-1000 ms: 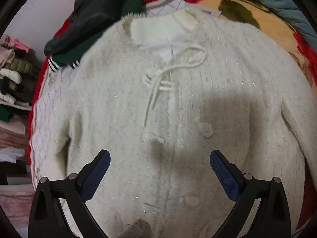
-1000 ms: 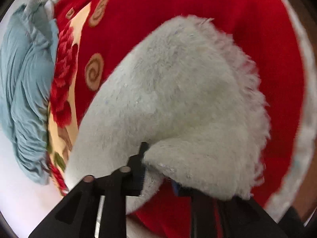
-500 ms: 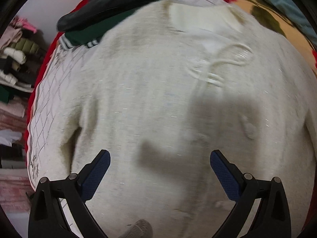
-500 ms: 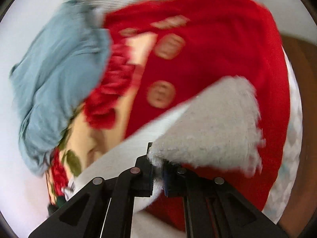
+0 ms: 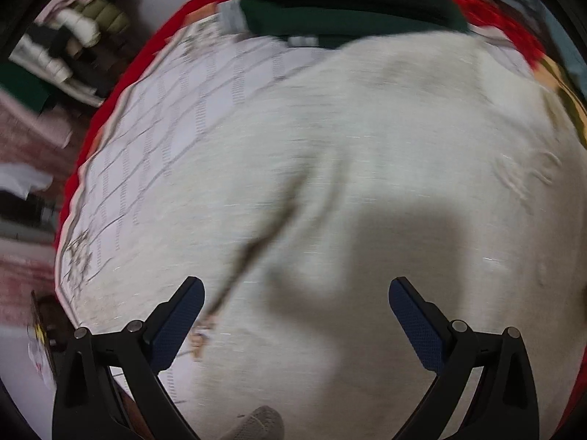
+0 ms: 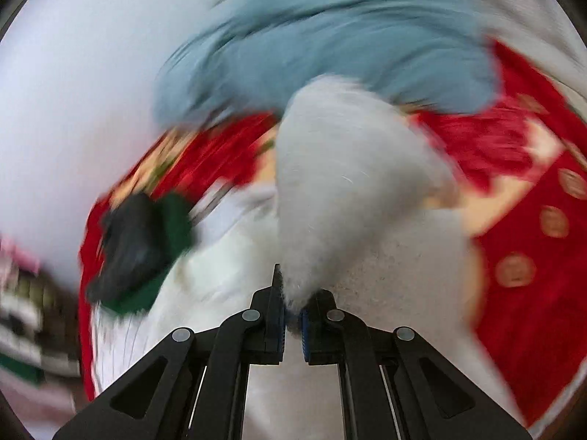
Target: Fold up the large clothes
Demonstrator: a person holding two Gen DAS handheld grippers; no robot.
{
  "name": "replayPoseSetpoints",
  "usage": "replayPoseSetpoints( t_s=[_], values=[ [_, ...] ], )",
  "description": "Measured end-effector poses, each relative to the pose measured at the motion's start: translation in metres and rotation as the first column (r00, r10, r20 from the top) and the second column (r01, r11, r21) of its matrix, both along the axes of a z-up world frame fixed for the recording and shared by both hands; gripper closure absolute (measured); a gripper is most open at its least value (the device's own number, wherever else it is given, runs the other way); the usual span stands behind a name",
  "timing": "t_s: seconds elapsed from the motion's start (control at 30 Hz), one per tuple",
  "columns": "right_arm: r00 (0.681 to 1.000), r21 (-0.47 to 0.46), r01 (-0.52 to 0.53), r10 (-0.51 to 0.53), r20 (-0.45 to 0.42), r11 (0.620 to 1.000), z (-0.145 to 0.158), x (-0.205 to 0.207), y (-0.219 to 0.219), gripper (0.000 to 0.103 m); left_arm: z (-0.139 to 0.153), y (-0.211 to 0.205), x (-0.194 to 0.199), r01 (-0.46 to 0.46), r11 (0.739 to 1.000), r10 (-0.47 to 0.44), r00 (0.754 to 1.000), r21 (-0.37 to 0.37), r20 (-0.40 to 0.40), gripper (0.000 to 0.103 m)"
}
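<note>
The fluffy white cardigan (image 5: 367,190) lies spread on a white quilted sheet (image 5: 176,117) over a red floral blanket (image 6: 532,256). Our right tool (image 6: 291,315) is clenched on the cardigan's sleeve (image 6: 348,190), which stands lifted above the garment's body. Our left tool (image 5: 293,315) hangs released over the cardigan's front, jaws wide apart with nothing between them. Beyond the cardigan's top edge sits a dark green and black garment (image 5: 348,3). A crumpled blue cloth (image 6: 330,47) lies past the sleeve. Both views are blurred.
</note>
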State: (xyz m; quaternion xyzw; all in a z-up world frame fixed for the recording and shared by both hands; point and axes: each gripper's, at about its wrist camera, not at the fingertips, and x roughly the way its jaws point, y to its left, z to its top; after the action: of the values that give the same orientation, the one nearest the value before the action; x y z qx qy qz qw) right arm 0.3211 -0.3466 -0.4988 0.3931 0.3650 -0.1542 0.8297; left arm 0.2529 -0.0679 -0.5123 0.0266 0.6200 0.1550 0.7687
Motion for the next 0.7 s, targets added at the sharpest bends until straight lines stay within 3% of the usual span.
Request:
replayPoseSetpoints(
  t_s=[0.07,0.17,0.23,0.3,0.37,0.4,0.5,0.53,0.57,0.63,0.67,0.7],
  values=[
    [0.989,-0.049,-0.150,0.149,-0.019,0.988,-0.006,0.043,0.062,0.096,-0.001,0.022,-0.007,-0.039,0.999,0.039,0.999,0.018,-0.001,0.000],
    [0.934,-0.122,-0.355,0.347,-0.083,0.927,-0.030,0.085,0.152,0.096,-0.003,0.054,-0.020,-0.097,0.994,0.098,0.995,0.039,-0.011,0.000],
    [0.861,-0.191,-0.505,0.476,-0.178,0.842,-0.057,0.111,0.222,0.096,-0.004,0.079,-0.031,-0.139,0.989,0.140,0.990,0.050,-0.020,0.000],
    [0.764,-0.211,-0.637,0.571,-0.301,0.741,-0.087,0.125,0.273,0.096,-0.004,0.102,-0.044,-0.174,0.983,0.176,0.984,0.058,-0.027,0.000],
    [0.698,-0.159,-0.695,0.607,-0.379,0.701,-0.110,0.130,0.293,0.085,-0.003,0.125,-0.060,-0.213,0.975,0.216,0.975,0.054,-0.045,0.000],
    [0.687,-0.128,-0.704,0.624,-0.372,0.699,-0.113,0.130,0.296,0.081,-0.002,0.133,-0.066,-0.230,0.972,0.233,0.971,0.048,-0.052,0.000],
    [0.711,0.004,-0.680,0.661,-0.238,0.733,-0.099,0.117,0.281,0.041,0.002,0.167,-0.096,-0.314,0.949,0.313,0.947,-0.010,-0.078,0.000],
    [0.720,0.054,-0.673,0.670,-0.178,0.738,-0.093,0.111,0.272,0.017,0.002,0.176,-0.102,-0.337,0.941,0.334,0.939,-0.031,-0.083,0.000],
    [0.736,0.096,-0.659,0.666,-0.118,0.746,-0.083,0.100,0.264,0.012,0.001,0.185,-0.112,-0.374,0.925,0.368,0.925,-0.062,-0.094,0.000],
    [0.754,0.136,-0.637,0.650,-0.095,0.759,-0.072,0.083,0.256,0.012,-0.007,0.206,-0.132,-0.469,0.869,0.450,0.882,-0.161,-0.140,0.001],
    [0.765,0.159,-0.618,0.635,-0.102,0.770,-0.071,0.075,0.253,0.012,-0.011,0.216,-0.141,-0.515,0.830,0.491,0.857,-0.212,-0.158,0.001],
    [0.776,0.191,-0.596,0.621,-0.112,0.780,-0.071,0.067,0.251,0.012,-0.021,0.227,-0.152,-0.568,0.771,0.539,0.823,-0.286,-0.180,0.001]
  ],
)
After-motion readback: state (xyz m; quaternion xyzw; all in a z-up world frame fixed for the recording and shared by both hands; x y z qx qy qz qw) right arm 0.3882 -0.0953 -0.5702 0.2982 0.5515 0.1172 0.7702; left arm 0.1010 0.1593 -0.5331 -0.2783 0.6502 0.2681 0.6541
